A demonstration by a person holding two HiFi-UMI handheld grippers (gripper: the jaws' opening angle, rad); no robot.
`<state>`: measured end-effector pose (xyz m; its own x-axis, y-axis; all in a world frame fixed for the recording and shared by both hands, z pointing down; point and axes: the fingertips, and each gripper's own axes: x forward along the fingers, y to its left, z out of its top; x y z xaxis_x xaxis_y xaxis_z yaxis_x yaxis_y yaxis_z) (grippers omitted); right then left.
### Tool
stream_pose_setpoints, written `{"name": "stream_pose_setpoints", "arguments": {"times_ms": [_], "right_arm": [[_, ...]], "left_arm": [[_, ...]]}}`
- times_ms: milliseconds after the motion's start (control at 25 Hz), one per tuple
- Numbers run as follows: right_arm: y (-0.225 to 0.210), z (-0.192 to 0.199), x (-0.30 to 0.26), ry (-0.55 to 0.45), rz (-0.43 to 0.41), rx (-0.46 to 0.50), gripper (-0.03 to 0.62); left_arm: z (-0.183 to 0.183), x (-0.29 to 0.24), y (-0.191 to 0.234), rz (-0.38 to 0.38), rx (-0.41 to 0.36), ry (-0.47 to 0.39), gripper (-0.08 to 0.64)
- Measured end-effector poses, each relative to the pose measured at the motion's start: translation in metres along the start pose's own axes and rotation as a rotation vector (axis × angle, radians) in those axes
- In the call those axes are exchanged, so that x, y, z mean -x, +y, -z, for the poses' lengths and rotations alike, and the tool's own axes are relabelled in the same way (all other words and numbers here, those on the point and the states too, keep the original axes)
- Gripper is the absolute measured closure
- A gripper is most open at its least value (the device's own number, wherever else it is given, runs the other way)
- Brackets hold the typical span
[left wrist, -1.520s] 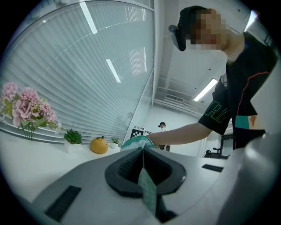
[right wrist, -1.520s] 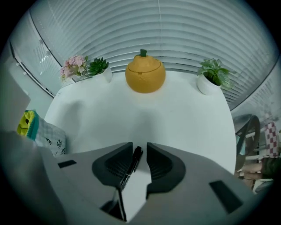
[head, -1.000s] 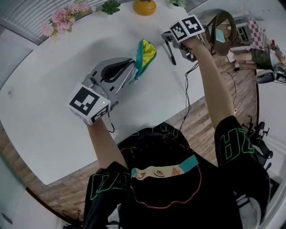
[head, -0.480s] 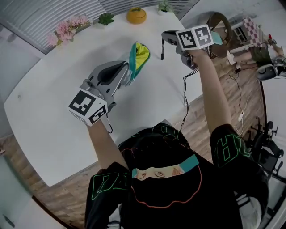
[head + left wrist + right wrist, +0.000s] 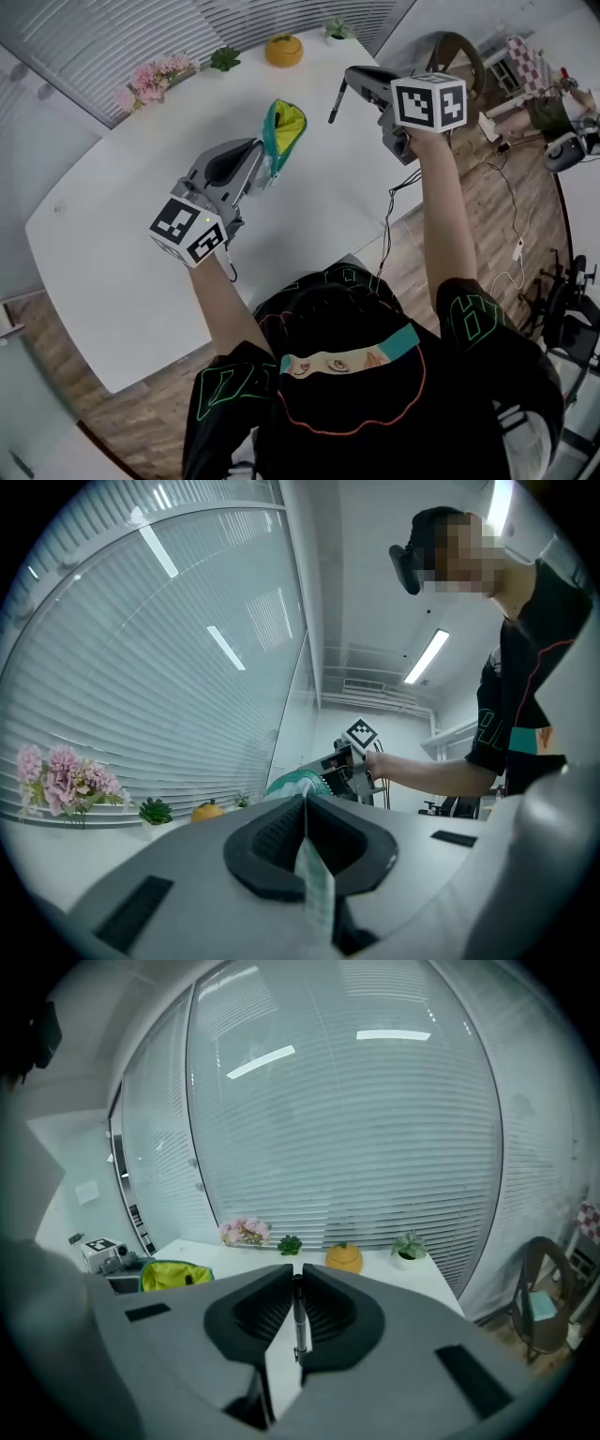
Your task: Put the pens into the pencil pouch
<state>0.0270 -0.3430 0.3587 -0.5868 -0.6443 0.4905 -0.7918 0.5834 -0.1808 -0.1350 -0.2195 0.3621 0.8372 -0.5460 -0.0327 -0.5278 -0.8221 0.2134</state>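
With my left tool pinching the pouch rim and my right tool gripping a pen, I next need to aim its tip into the opening.

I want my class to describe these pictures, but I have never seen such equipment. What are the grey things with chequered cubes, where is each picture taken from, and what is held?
There is no robot: a person holds a two-jaw gripper in each hand, and the marker cubes belong to them. The top-down picture comes from a camera on the person's head. The other two come from cameras riding on the grippers, looking along their jaws. The left gripper is shut on the edge of the pencil pouch, teal with yellow lining, mouth open. The right gripper is shut on a dark pen, above the white table. Along the table's far edge stand pink flowers, a small green plant, an orange ornament and a potted plant.
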Motion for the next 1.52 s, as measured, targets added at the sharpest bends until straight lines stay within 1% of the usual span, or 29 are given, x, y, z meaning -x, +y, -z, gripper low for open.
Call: {"name": "stream_pose_setpoints", "arguments": {"times_ms": [200, 400, 560, 680, 920, 1040, 1160, 1280, 1400, 1520], "right_arm": [[0.02, -0.028, 0.025, -0.128, -0.027, -0.03, 0.557], [0.046, -0.054, 0.049, -0.247, -0.084, -0.047, 0.557], [0.073, -0.075, 0.069, -0.315, -0.149, -0.042, 0.557], [0.092, -0.086, 0.074, -0.344, -0.196, -0.027, 0.557], [0.111, -0.088, 0.072, -0.352, -0.23, -0.043, 0.557], [0.118, -0.084, 0.065, -0.353, -0.247, -0.063, 0.555], [0.124, -0.08, 0.059, -0.351, -0.245, -0.086, 0.557], [0.131, -0.073, 0.05, -0.345, -0.252, -0.088, 0.557], [0.137, -0.059, 0.038, -0.308, -0.253, -0.07, 0.555], [0.144, -0.04, 0.023, -0.239, -0.239, -0.035, 0.555]], "left_arm": [[0.003, 0.002, 0.0, -0.013, 0.011, 0.008, 0.555], [0.01, 0.001, 0.001, -0.024, 0.016, 0.018, 0.555], [0.009, -0.001, -0.004, -0.026, 0.014, 0.027, 0.555], [0.012, -0.002, -0.003, -0.03, 0.018, 0.028, 0.555], [0.011, -0.004, -0.002, -0.042, 0.025, 0.017, 0.555], [0.007, -0.006, -0.002, -0.049, 0.033, -0.011, 0.555], [0.0, -0.007, -0.006, -0.042, 0.039, -0.041, 0.555], [-0.005, -0.009, -0.008, -0.036, 0.041, -0.063, 0.555], [-0.01, -0.01, -0.009, -0.03, 0.053, -0.089, 0.555], [-0.014, -0.01, -0.008, -0.024, 0.056, -0.106, 0.555]]}}
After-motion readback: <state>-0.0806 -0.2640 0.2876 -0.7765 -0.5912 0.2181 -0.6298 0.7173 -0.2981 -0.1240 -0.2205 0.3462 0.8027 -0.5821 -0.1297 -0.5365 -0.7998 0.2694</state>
